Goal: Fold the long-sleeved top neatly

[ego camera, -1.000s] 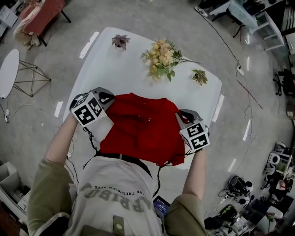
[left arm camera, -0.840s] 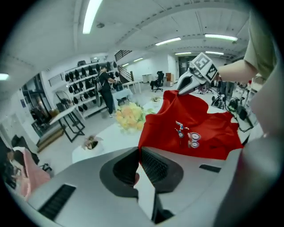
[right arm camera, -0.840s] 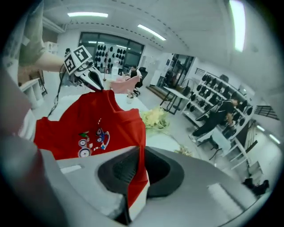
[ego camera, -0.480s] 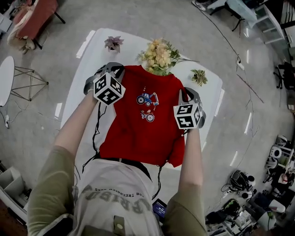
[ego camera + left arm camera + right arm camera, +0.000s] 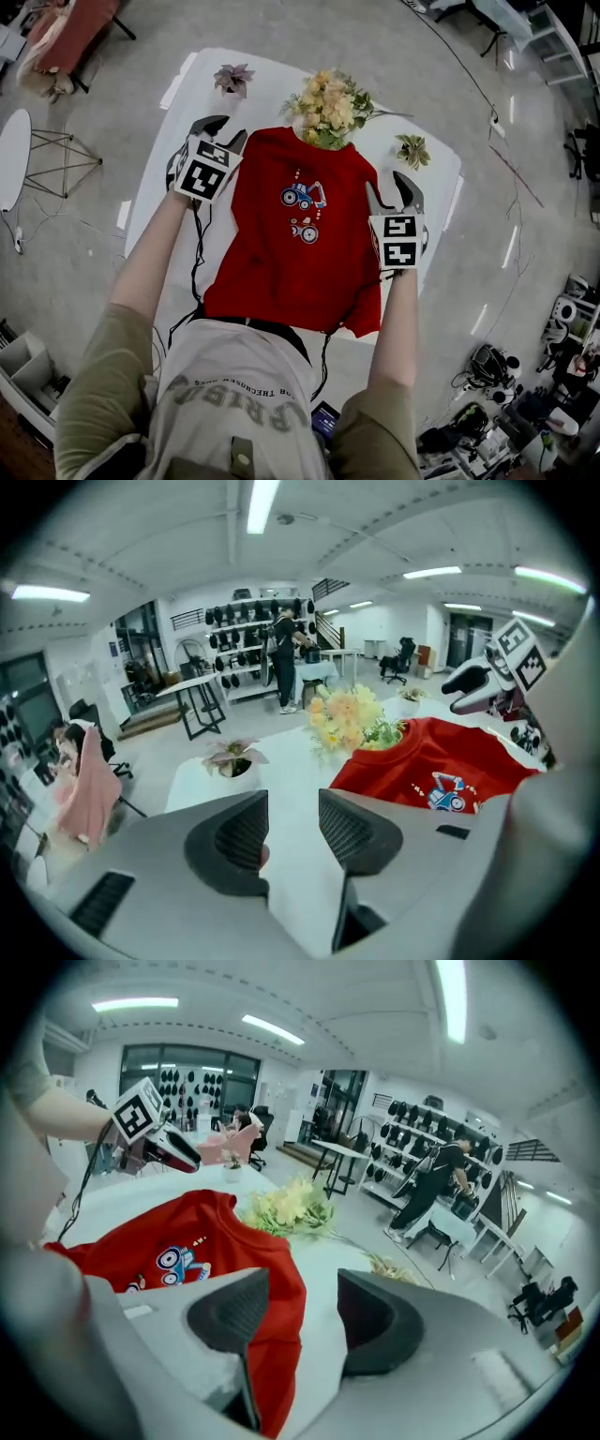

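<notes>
The red top (image 5: 291,244) lies spread flat on the white table (image 5: 178,197), front up, with a blue tractor print (image 5: 302,195) on the chest. Its collar points away from us and its hem hangs over the near edge at our waist. A bunch of yellow flowers (image 5: 328,105) lies on the table just beside the collar.

The only container we see is a small pot (image 5: 232,82) at the far left of the table, well apart from the top; it holds a plant with purplish leaves. A dry-looking sprig (image 5: 411,150) lies near the top's right shoulder, and we cannot tell whether it sits in a pot.

Our left gripper (image 5: 223,131) is just beside the top's left shoulder. Its jaws have just been opening and stand apart, with only bare table between them. Our right gripper (image 5: 391,190) is at the top's right edge. Its jaws have also just been opening and stand apart; the red edge lies under the gap, but neither pad presses on it.
</notes>
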The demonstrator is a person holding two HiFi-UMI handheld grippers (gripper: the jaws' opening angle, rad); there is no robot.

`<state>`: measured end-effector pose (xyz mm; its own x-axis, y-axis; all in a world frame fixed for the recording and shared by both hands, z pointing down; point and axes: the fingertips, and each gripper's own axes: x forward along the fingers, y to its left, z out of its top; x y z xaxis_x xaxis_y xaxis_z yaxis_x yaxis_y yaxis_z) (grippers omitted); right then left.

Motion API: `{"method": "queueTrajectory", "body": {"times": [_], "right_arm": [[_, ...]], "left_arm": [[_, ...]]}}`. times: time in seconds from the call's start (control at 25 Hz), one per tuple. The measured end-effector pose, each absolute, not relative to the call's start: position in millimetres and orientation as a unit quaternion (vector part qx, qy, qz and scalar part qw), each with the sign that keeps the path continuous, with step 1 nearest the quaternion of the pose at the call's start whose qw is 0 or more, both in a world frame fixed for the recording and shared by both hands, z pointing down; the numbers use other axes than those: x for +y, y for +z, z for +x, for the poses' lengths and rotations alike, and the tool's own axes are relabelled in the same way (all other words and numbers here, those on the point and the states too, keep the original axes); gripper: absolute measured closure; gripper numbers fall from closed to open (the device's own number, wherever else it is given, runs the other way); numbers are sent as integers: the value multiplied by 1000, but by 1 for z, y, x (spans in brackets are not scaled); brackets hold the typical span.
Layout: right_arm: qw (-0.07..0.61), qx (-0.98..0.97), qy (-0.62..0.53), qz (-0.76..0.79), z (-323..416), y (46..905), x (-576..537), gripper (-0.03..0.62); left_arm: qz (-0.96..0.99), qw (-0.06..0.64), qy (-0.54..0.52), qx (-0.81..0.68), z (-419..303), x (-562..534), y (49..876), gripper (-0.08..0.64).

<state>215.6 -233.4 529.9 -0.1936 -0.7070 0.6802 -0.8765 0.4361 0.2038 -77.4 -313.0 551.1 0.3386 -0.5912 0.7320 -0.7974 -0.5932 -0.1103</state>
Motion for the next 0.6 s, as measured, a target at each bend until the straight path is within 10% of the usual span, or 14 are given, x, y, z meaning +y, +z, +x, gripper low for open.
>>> {"method": "queueTrajectory", "body": {"times": [0.6], "right_arm": [[327, -850, 228, 344, 112, 555, 15, 376]], "left_arm": [[788, 241, 466, -323, -72, 0, 598, 357]]}}
